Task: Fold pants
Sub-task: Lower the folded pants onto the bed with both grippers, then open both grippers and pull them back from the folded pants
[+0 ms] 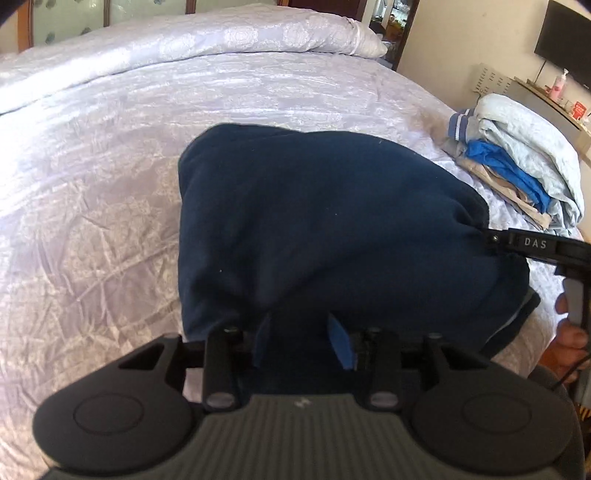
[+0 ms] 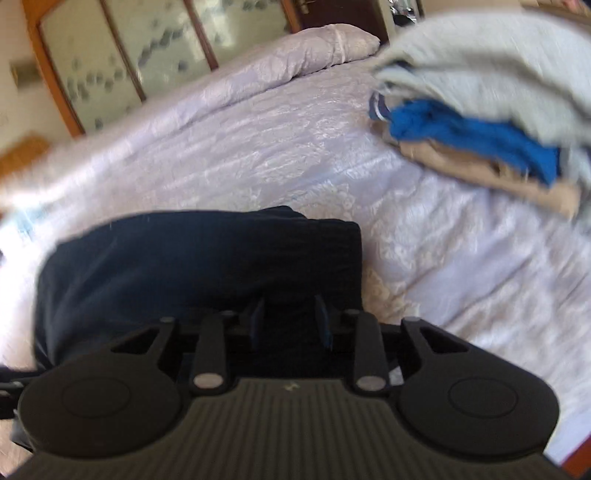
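Observation:
Dark navy pants (image 1: 314, 221) lie bunched on the lilac bedspread, lifted at their near edge. My left gripper (image 1: 301, 332) is shut on the near edge of the pants; the cloth fills the gap between its blue pads. My right gripper (image 1: 491, 240) comes in from the right in the left wrist view and pinches the pants' right edge. In the right wrist view the right gripper (image 2: 290, 321) is shut on the pants (image 2: 192, 258), whose cloth covers its fingertips. That view is blurred.
A pile of folded clothes (image 1: 517, 158) in pale grey, blue and tan sits at the bed's right side, and it also shows in the right wrist view (image 2: 480, 110). The bedspread (image 1: 110, 184) stretches left and back to pillows (image 1: 258, 33). A shelf and a screen stand at the right wall.

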A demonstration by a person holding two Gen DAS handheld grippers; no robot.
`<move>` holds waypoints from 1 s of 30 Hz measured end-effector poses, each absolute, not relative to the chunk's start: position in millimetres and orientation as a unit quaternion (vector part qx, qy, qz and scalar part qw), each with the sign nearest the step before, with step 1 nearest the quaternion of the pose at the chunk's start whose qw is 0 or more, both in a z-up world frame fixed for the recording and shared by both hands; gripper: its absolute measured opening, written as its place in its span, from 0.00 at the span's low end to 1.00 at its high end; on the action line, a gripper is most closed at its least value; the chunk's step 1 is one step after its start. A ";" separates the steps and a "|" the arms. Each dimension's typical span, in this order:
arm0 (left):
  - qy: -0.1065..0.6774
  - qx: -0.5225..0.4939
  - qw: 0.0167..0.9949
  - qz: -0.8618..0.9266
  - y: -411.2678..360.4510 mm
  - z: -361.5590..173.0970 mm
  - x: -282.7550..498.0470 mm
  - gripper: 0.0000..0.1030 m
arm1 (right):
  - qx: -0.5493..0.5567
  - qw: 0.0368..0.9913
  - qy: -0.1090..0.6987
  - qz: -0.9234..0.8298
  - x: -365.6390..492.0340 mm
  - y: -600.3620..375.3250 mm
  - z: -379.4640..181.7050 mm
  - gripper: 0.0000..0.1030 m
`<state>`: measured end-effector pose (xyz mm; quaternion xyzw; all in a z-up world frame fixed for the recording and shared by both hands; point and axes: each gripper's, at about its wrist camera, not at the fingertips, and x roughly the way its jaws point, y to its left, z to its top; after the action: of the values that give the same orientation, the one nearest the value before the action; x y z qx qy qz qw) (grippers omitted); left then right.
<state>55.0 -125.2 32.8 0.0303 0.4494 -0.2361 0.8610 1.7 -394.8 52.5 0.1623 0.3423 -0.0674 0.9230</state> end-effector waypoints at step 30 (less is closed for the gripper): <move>0.360 0.064 0.916 -0.166 -98.4 87.6 -48.8 0.85 | 0.261 0.887 0.378 -0.040 -124.1 -311.4 79.3 0.50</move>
<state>-48.8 -98.4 87.6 0.0636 0.3598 -0.1661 0.9159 -124.1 -311.4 79.3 0.2614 0.3782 -0.0396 0.8872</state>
